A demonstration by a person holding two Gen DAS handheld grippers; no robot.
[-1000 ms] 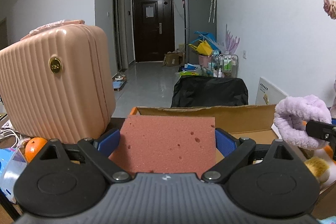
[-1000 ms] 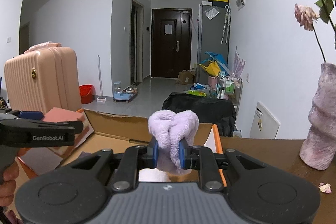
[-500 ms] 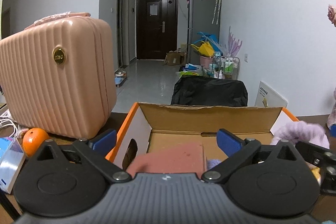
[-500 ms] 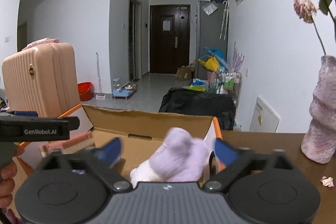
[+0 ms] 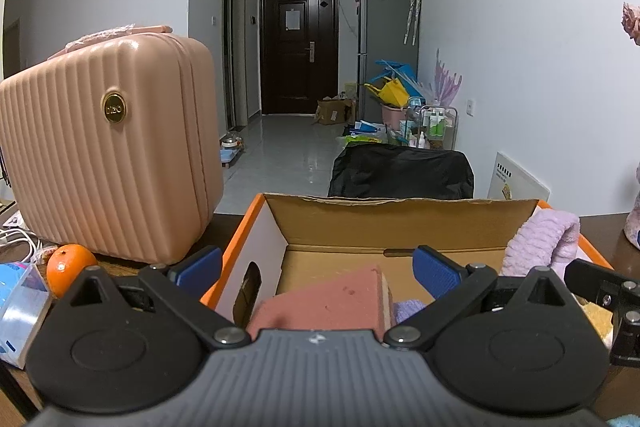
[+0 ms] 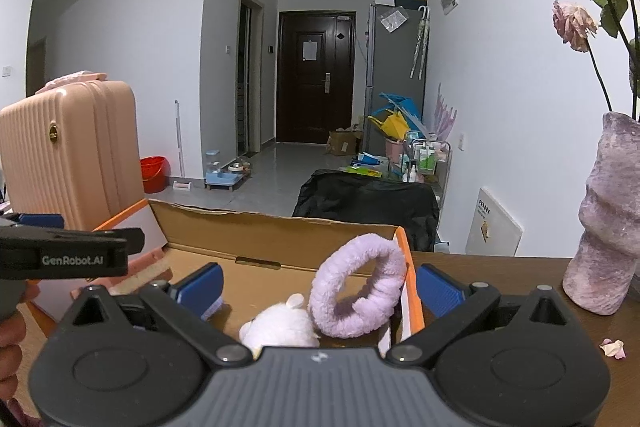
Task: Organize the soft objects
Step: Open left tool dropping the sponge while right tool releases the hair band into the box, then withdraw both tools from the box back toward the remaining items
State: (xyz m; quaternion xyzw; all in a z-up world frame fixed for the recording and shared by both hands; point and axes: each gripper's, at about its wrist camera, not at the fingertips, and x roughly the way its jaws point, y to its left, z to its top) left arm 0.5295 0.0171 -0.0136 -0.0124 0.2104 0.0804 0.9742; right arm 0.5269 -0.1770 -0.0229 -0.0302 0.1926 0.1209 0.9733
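An open cardboard box (image 5: 384, 215) with orange edges stands on the table; it also shows in the right wrist view (image 6: 256, 231). A pink sponge (image 5: 332, 303) lies tilted inside it, below my open left gripper (image 5: 316, 265). The sponge also shows in the right wrist view (image 6: 148, 267). A fluffy purple ring (image 6: 356, 295) leans against the box's right wall, beside a white plush toy (image 6: 280, 323). The ring also shows in the left wrist view (image 5: 540, 239). My right gripper (image 6: 318, 285) is open above them.
A pink ribbed suitcase (image 5: 108, 155) stands left of the box, with an orange (image 5: 70, 267) and a blue packet (image 5: 18, 311) before it. A purple vase (image 6: 608, 227) with dried roses stands on the brown table at right. A petal (image 6: 614, 347) lies near it.
Both grippers opened. The sponge dropped from the left gripper into the box. The purple ring dropped from the right gripper and now leans on the box's right wall.
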